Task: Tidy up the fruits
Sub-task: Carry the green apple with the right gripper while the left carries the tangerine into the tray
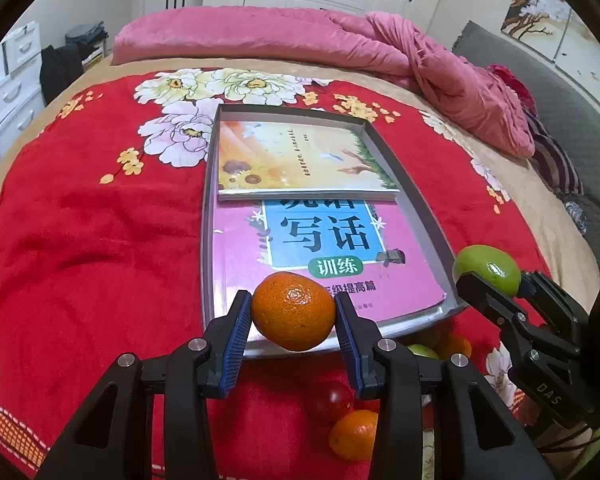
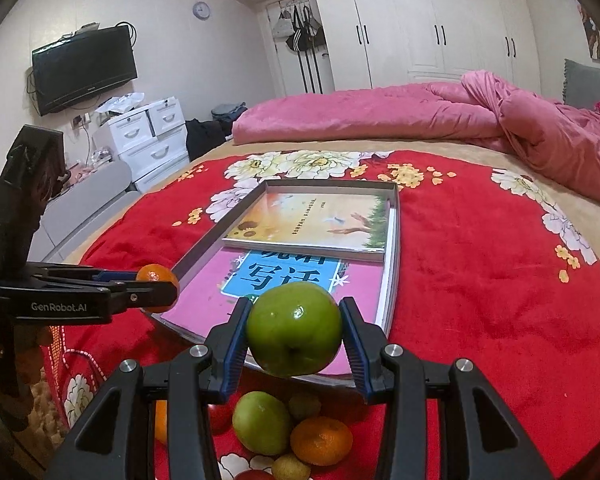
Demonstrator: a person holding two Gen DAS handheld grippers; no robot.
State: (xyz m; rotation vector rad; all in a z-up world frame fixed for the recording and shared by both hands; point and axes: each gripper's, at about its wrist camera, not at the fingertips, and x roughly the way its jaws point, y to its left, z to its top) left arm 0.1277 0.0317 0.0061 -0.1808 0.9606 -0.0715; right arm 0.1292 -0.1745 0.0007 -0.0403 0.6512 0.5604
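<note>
My left gripper [image 1: 294,312] is shut on an orange mandarin [image 1: 294,310], held above the near edge of a shallow grey box lid [image 1: 210,208]. My right gripper [image 2: 295,328] is shut on a green apple [image 2: 294,330], also above the lid's near edge. In the left wrist view the right gripper [image 1: 496,280] shows at the right with the green apple [image 1: 486,268]. In the right wrist view the left gripper [image 2: 160,280] shows at the left with the mandarin [image 2: 156,274]. Loose fruits lie below on the red blanket: a green apple [image 2: 262,422], a mandarin [image 2: 320,440], a tomato [image 1: 328,400].
Two books lie inside the lid, a pink one [image 1: 260,264] near and a yellow one [image 1: 296,156] behind. The red flowered blanket [image 1: 80,220] covers the bed. A pink quilt [image 1: 440,68] is bunched at the far side. White drawers [image 2: 148,140] stand left.
</note>
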